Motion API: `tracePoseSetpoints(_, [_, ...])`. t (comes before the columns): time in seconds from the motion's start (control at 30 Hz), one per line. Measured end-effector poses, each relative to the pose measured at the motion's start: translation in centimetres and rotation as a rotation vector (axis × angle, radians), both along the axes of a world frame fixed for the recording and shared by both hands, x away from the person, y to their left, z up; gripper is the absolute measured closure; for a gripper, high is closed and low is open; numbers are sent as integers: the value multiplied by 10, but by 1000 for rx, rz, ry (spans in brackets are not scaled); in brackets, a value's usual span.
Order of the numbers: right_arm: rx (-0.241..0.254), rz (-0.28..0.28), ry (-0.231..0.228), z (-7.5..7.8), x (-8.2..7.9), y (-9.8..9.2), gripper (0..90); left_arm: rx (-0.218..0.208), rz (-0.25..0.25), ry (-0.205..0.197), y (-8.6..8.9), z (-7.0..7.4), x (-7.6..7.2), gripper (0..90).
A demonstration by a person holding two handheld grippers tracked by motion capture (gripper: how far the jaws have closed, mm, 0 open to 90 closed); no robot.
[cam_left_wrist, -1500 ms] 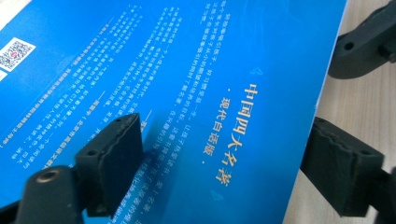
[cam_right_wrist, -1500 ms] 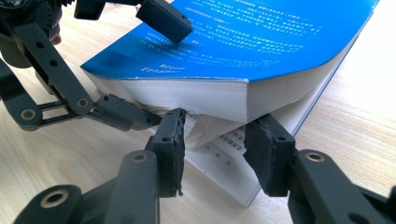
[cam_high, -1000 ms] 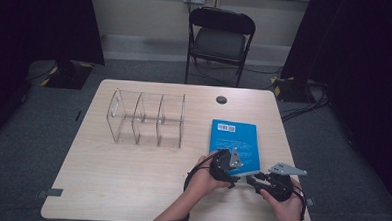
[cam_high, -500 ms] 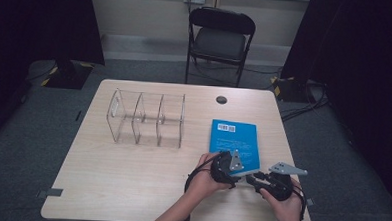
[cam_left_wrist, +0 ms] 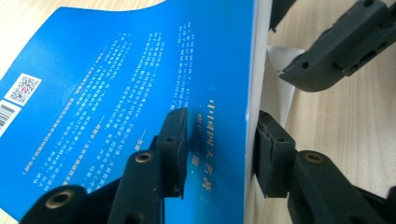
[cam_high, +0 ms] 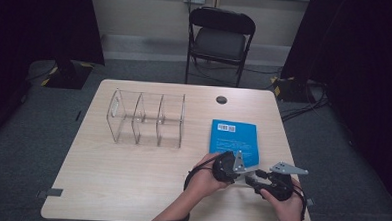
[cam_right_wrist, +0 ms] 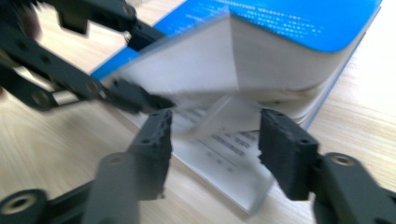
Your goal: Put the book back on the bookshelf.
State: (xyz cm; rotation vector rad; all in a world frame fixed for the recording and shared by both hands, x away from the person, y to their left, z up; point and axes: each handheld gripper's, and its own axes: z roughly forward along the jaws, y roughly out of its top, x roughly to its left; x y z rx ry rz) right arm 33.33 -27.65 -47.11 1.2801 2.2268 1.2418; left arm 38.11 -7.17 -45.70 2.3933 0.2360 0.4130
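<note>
From the high view: a light wood table (cam_high: 130, 187) with a clear acrylic organizer (cam_high: 146, 118) (three compartments, standing upright) on the left half and a blue book (cam_high: 235, 137) lying on the right half, barcode end away from the person. Both hands are down at the book's near edge, the left gripper (cam_high: 239, 165) and right gripper (cam_high: 256, 180) close together. There's a black folding chair (cam_high: 219, 39) behind the table and a small dark round hole (cam_high: 221, 99) in the tabletop near the far edge.

Left gripper view: the left gripper (cam_left_wrist: 217, 149) has its jaws spread apart, one over the blue cover and the other against the white page edge. The book (cam_left_wrist: 140, 93) cover bows up a bit. Not clamped, as far as I can see.

Right gripper view: the right gripper (cam_right_wrist: 215, 144) is spread wide too, gripping nothing, with a loose curled page between its jaws. The book (cam_right_wrist: 280, 42) is lifted partway open, printed pages underneath (bit blurry). The left gripper's jaws sit at the opened edge
</note>
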Motion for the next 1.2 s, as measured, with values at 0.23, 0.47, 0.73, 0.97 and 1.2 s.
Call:
tracePoseSetpoints(0.23, [-49, 1, -14, -13, -3, -15, 354, 29, 13, 47, -1, 8, 3, 654])
tracePoseSetpoints(0.47, [-45, 11, -34, -18, -3, -19, 283, 68, 29, 116, -1, 18, 6, 685])
tracePoseSetpoints(0.73, [-33, 35, 1, -20, -5, -21, 254, 92, 62, 188, 4, 32, 10, 710])
tracePoseSetpoints(0.97, [-36, 41, 7, -21, -8, -20, 215, 97, 82, 228, 4, 48, 13, 720])
tracePoseSetpoints(1.2, [-38, 50, 21, -25, -10, -19, 168, 102, 102, 243, 3, 59, 17, 727])
